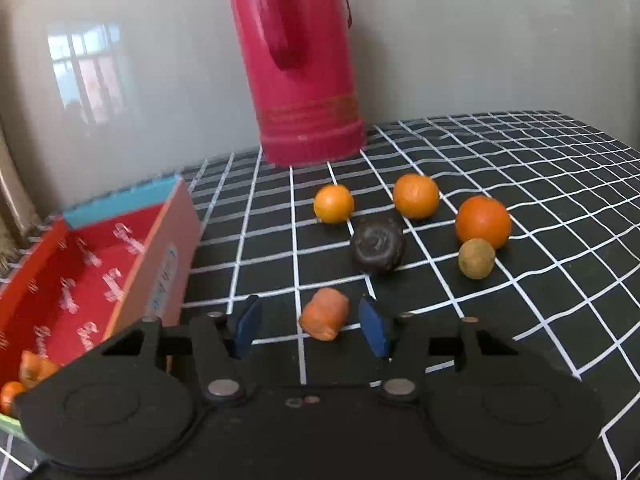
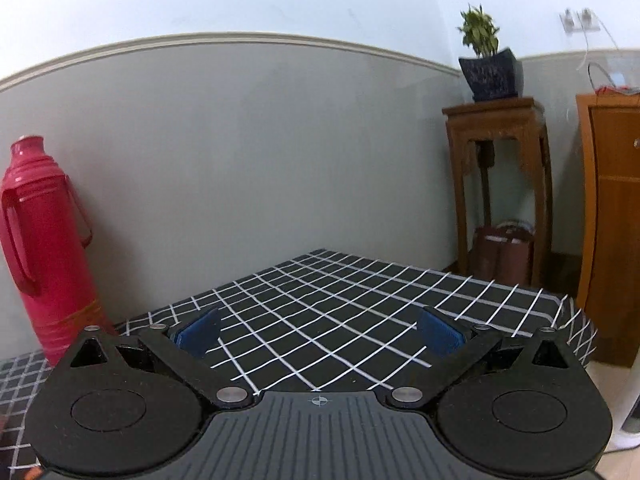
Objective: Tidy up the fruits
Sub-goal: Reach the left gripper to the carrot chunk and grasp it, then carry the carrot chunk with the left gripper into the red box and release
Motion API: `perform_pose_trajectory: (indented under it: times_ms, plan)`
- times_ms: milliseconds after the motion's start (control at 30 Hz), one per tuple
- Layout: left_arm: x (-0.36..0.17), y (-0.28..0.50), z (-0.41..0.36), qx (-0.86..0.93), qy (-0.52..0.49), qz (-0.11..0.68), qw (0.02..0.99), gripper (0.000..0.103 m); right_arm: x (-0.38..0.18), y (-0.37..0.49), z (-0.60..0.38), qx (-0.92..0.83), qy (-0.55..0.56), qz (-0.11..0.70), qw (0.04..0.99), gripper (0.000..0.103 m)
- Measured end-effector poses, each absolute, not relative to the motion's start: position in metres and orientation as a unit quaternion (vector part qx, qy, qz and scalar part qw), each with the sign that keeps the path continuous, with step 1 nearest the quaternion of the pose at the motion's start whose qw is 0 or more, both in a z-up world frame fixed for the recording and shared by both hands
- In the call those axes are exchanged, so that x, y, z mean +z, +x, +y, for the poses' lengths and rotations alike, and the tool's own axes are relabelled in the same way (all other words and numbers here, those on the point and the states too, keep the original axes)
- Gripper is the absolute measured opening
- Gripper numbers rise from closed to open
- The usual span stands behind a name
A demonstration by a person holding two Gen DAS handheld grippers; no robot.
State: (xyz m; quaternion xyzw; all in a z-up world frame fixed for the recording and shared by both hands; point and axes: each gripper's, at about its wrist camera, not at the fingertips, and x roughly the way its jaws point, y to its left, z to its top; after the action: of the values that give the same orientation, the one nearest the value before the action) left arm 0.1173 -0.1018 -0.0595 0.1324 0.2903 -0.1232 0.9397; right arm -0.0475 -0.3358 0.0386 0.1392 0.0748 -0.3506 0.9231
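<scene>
In the left wrist view, the left gripper [image 1: 311, 328] sits low in the middle of the frame with its two blue pads wide apart, and a small orange stubby fruit piece with a flat cut end [image 1: 325, 313] lies on the black cloth with white grid lines [image 1: 520, 300] between them, touching neither pad. It looks light and a bit soft, so a gentle squeeze on its round sides should hold it; a hard squeeze could squash it. Above it lie three round orange fruits [image 1: 483, 221], a dark brown bumpy fruit [image 1: 377, 249] and a small tan round fruit [image 1: 476, 259]; round ones may roll. The red open cardboard box [image 1: 80, 280] at lower left has some orange fruit in its bottom corner. A tall red plastic flask [image 1: 296, 80] stands at the top. In the right wrist view, the right gripper [image 2: 319, 330] is spread apart too, holding nothing, above bare cloth.
</scene>
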Motion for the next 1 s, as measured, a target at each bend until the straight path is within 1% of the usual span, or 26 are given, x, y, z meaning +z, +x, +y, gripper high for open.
perform_pose_trajectory:
  times_ms: [33, 67, 100, 133, 167, 300, 433, 600, 733, 867, 1000]
  plan:
    - [-0.059, 0.121, -0.099, -0.126, 0.127, 0.292, 0.940, 0.043, 0.040, -0.049, -0.337, -0.346, 0.146, 0.075, 0.924, 0.103]
    - [-0.060, 0.124, -0.100, -0.130, 0.123, 0.294, 0.939, 0.040, 0.041, -0.050, -0.336, -0.341, 0.152, 0.074, 0.925, 0.103]
    - [-0.060, 0.124, -0.099, -0.136, 0.118, 0.296, 0.938, 0.032, 0.040, -0.051, -0.336, -0.338, 0.155, 0.074, 0.925, 0.103]
    - [-0.059, 0.123, -0.098, -0.144, 0.109, 0.299, 0.937, 0.026, 0.041, -0.051, -0.336, -0.336, 0.156, 0.074, 0.926, 0.103]
    - [-0.060, 0.122, -0.098, -0.150, 0.104, 0.300, 0.936, 0.015, 0.041, -0.050, -0.335, -0.335, 0.156, 0.075, 0.926, 0.103]
    - [-0.058, 0.112, -0.104, -0.138, 0.126, 0.280, 0.942, 0.015, 0.042, -0.048, -0.333, -0.334, 0.155, 0.077, 0.927, 0.103]
    - [-0.047, 0.096, -0.102, -0.118, 0.145, 0.231, 0.955, 0.015, 0.041, -0.046, -0.332, -0.332, 0.159, 0.077, 0.927, 0.103]
    - [-0.034, 0.088, -0.089, -0.074, 0.145, 0.186, 0.969, 0.015, 0.041, -0.043, -0.330, -0.340, 0.153, 0.073, 0.925, 0.103]
    - [-0.022, 0.090, -0.068, -0.005, 0.129, 0.157, 0.979, 0.015, 0.040, -0.039, -0.326, -0.334, 0.155, 0.079, 0.926, 0.103]
    - [-0.014, 0.103, -0.043, 0.067, 0.110, 0.161, 0.979, 0.015, 0.039, -0.034, -0.320, -0.322, 0.152, 0.084, 0.931, 0.103]
    - [-0.016, 0.119, -0.023, 0.099, 0.103, 0.201, 0.969, 0.015, 0.037, -0.027, -0.311, -0.301, 0.153, 0.089, 0.937, 0.103]
